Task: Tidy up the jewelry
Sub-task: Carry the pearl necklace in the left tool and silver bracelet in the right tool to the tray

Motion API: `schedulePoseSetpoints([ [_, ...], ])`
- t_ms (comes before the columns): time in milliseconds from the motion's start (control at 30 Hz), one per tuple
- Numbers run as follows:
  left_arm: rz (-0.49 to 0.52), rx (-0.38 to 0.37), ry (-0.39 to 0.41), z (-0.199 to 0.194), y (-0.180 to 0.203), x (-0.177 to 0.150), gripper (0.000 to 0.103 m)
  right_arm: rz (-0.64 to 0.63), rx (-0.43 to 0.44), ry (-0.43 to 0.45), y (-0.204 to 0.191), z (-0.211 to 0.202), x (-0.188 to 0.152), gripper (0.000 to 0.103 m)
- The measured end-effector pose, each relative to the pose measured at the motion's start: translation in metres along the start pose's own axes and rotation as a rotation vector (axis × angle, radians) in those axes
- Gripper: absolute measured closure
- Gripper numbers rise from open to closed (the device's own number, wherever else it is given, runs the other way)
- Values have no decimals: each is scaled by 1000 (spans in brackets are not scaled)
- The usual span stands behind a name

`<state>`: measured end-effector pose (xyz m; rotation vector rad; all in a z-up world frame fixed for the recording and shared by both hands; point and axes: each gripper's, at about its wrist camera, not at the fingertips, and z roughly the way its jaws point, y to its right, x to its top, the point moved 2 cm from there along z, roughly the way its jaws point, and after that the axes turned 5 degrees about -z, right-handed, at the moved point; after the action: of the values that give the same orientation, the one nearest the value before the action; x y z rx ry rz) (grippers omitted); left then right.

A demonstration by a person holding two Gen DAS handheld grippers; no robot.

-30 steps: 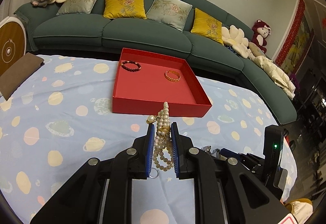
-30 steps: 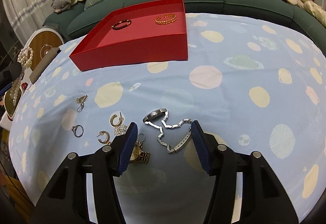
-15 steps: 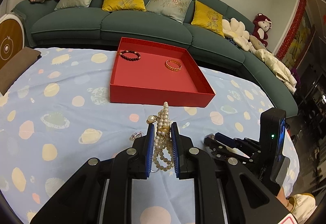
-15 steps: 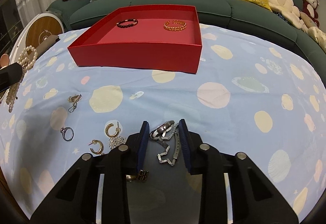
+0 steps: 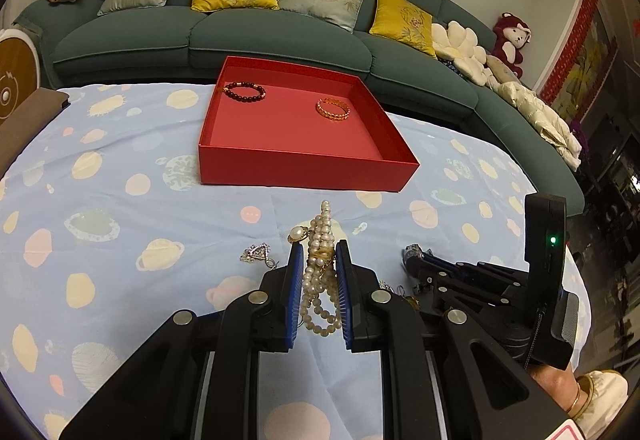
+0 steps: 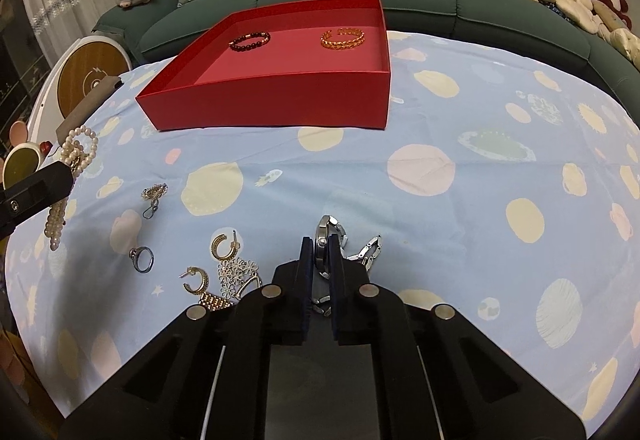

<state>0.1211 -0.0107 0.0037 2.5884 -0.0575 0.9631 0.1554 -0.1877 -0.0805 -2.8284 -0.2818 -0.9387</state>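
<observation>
My left gripper [image 5: 318, 254] is shut on a pearl necklace [image 5: 320, 240] and holds it above the blue spotted cloth; the necklace also shows at the left of the right wrist view [image 6: 74, 159]. My right gripper [image 6: 321, 246] is shut on a silver watch [image 6: 326, 240], whose link band [image 6: 368, 252] trails onto the cloth. The red tray [image 5: 304, 169] stands ahead and holds a dark bead bracelet [image 5: 244, 92] and a gold bracelet [image 5: 333, 109]. The tray [image 6: 280, 99], bead bracelet [image 6: 249, 39] and gold bracelet [image 6: 343, 38] also show in the right wrist view.
Loose jewelry lies on the cloth left of my right gripper: gold hoop earrings [image 6: 224, 244], a ring [image 6: 141, 259], a flower piece [image 6: 236, 274], a small pendant [image 6: 154, 193]. A green sofa [image 5: 224, 35] with cushions runs behind the table. A brown pad [image 5: 28, 115] lies far left.
My right gripper has closed on the silver watch and lifted it off the cloth. My left gripper keeps the pearl necklace and has drawn back from the tray and risen.
</observation>
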Motion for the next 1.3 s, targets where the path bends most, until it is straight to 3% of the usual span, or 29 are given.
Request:
schedulePoseSetpoints([
  [167,-1,-3,-14,6,1,-2,89,5,3,-10,1,5,-1,93],
  [300,0,-9,-17,9,2,-1,89,9,13,6,0,1,0,97],
  [667,2,-37,25,-3,16,15,89,1,85,167,-24,-51,43,97],
  [867,-21,-59,56,-13,23,50,89,8,139,229,-31,-77,81,97],
  [1000,15,-48,96,-12,26,86,89,12,152,272,-26,-84,117,97],
  [1300,3,32,104,55,-1,141,89,88,165,231,4,-26,171,97],
])
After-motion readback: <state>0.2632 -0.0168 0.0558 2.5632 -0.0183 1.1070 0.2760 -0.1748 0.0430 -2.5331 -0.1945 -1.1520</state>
